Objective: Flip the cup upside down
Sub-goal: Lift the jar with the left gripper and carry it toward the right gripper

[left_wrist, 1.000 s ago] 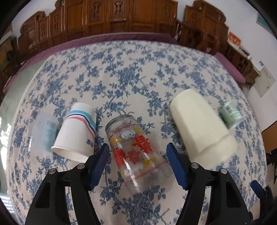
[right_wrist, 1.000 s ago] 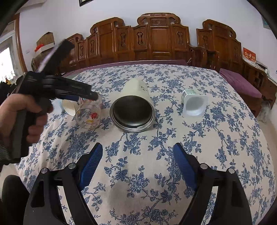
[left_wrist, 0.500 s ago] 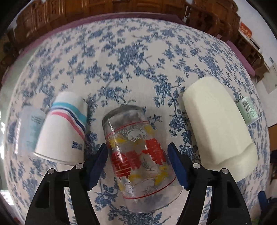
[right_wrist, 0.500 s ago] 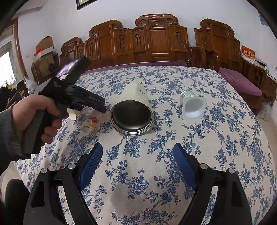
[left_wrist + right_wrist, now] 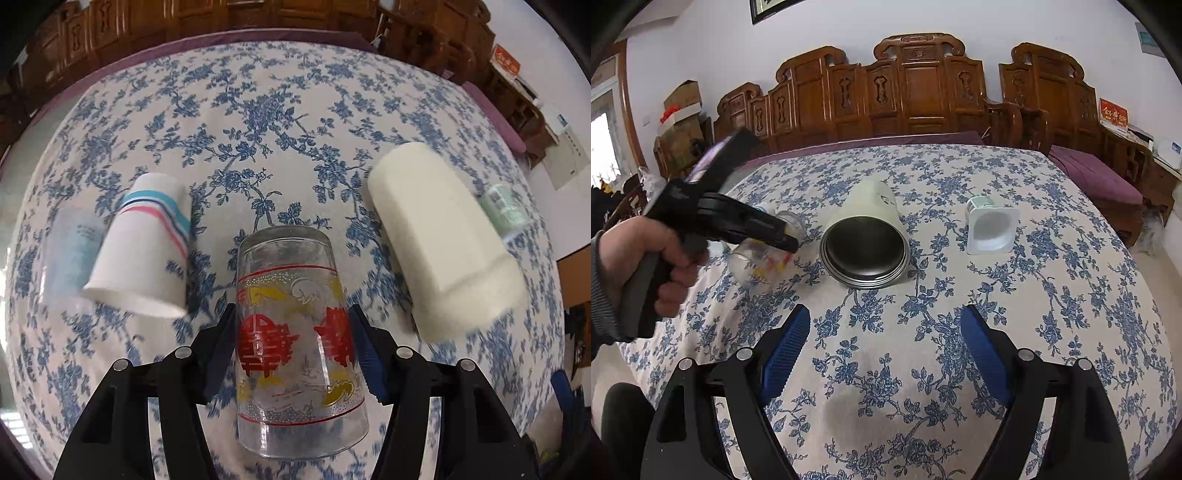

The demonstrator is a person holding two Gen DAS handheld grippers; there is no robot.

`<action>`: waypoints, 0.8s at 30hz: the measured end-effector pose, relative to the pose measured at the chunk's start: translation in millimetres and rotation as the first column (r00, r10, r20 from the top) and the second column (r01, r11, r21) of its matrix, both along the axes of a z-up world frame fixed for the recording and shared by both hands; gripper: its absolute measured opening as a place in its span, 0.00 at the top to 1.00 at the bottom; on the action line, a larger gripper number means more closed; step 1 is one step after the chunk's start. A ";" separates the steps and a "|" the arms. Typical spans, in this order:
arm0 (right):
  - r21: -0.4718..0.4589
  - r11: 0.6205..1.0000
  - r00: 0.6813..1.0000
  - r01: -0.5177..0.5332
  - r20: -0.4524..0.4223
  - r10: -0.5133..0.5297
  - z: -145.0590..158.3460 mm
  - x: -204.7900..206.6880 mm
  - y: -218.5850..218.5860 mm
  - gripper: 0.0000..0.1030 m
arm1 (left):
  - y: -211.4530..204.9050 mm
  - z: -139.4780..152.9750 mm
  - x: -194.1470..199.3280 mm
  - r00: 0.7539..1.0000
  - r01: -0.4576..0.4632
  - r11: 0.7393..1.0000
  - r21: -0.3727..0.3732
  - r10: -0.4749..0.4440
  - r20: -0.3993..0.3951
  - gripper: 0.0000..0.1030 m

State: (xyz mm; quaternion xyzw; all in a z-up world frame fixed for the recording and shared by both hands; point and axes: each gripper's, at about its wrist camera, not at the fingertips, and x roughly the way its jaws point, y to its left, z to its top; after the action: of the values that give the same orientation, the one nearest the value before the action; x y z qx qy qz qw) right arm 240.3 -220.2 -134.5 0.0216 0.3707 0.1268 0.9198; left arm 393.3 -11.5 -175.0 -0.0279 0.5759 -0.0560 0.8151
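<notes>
- Right wrist view: blue-floral tablecloth (image 5: 923, 177), carved wooden chairs (image 5: 916, 85) at far edge, white wall.
- Left gripper (image 5: 293, 350) clamps glass cup (image 5: 295, 325) at near left.
- Right gripper (image 5: 886, 339) wide, holding nothing.

On the table (image 5: 280, 110) a row of cups lies on its sides. The glass (image 5: 295, 332) sits in the middle, between the left gripper's (image 5: 291, 354) fingers. Left of it lies the paper cup (image 5: 144, 247), with a plastic cup (image 5: 70, 254) beyond. Right lies the mug (image 5: 439, 243), then a small pot (image 5: 504, 206).
</notes>
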 end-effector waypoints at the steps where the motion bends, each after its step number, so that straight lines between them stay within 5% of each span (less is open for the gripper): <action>1: -0.001 1.000 1.000 0.003 0.001 -0.003 0.3 -1.5 -0.9 0.17 | 1.2 4.5 -7.5 1.000 0.007 1.000 -0.007 -0.007 0.010 0.45; 11: -0.030 0.999 0.999 0.037 0.024 -0.036 4.8 -18.4 -12.1 0.17 | -14.9 39.1 -80.7 0.990 0.087 0.996 -0.025 -0.084 0.116 0.45; 24: -0.050 0.997 0.997 0.064 0.035 -0.063 5.6 -33.6 -21.0 0.17 | -42.6 -7.6 -129.2 0.988 0.134 0.990 -0.047 -0.130 0.087 0.45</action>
State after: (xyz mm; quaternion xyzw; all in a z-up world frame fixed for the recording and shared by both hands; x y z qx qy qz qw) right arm 206.7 -241.3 -128.9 0.0075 0.3578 0.0883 0.9296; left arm 264.1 -54.2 -182.6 -0.0089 0.5402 -0.1263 0.8320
